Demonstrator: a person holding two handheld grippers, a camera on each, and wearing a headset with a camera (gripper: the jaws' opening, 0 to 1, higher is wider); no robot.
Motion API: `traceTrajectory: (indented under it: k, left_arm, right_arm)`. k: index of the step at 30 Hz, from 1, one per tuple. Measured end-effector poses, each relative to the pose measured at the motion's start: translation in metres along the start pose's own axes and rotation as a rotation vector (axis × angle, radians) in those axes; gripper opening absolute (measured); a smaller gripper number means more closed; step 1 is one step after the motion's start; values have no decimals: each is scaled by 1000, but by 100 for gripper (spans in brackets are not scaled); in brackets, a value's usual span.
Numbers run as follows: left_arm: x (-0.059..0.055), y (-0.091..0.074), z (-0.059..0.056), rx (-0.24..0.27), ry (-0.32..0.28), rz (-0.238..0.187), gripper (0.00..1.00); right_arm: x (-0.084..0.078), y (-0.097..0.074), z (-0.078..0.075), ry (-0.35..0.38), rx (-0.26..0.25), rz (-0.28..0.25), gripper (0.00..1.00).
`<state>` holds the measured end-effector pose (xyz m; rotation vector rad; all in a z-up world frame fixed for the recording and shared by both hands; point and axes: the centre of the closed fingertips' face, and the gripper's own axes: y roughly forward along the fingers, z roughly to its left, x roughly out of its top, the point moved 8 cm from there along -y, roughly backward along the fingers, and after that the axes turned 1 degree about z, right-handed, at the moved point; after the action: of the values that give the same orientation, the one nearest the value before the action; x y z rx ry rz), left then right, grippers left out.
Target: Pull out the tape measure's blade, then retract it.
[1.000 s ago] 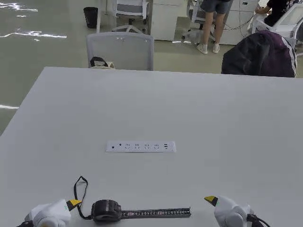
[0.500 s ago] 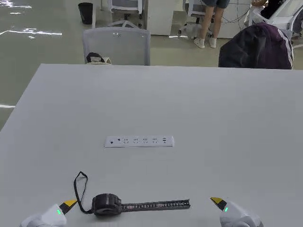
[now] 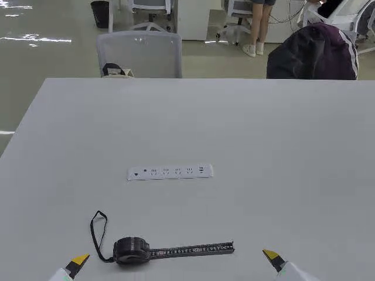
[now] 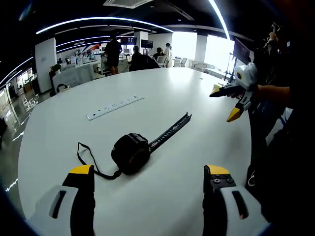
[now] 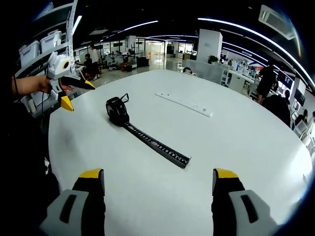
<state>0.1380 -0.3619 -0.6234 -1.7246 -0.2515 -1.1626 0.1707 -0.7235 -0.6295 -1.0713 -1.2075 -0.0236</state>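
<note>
Nearest to you, at the near edge of the counter (image 3: 263,129), your left gripper (image 4: 149,172) has its fingers (image 4: 81,196) wide apart and holds nothing. Your right gripper (image 5: 158,174) is the same, open and empty. Just beyond and between them lies the tape measure (image 3: 130,250), close to the near edge and touched by neither gripper. Its blade (image 3: 190,250) is already out and rests flat on the counter, pointing toward the right gripper, while the strap (image 3: 96,231) loops away on the left side. So I judge that the pulling is done and the retracting remains. Be careful here: the case lies free, so a pinch that is not centred may push it away over the smooth surface. If the blade is released all at once, it may whip back and its end hook may strike the case hard. The left fingers could also catch the strap instead of the case. Farther, in the middle of the counter, the power strip (image 3: 170,171) is well apart and should not disturb you.
</note>
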Motion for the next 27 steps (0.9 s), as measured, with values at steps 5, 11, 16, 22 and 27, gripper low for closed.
traceTrajectory:
  k: [5, 11, 16, 22, 27]
  left_arm:
    - [1, -5, -9, 27, -15, -16, 95]
    - [-4, -8, -16, 45, -30, -19, 99]
    - [-3, -9, -25, 56, -20, -34, 99]
    - [-5, -8, -26, 48, -40, -48, 99]
    - [-6, -8, -25, 56, -39, -53, 99]
  right_arm:
    - [0, -4, 7, 41, -8, -26, 94]
    - [-1, -8, 16, 90, -15, -65, 98]
    - [-3, -8, 27, 89, 6, -86, 99]
    - [-3, -8, 33, 120, 12, -108, 100]
    - [-1, -7, 37, 141, 15, -129, 100]
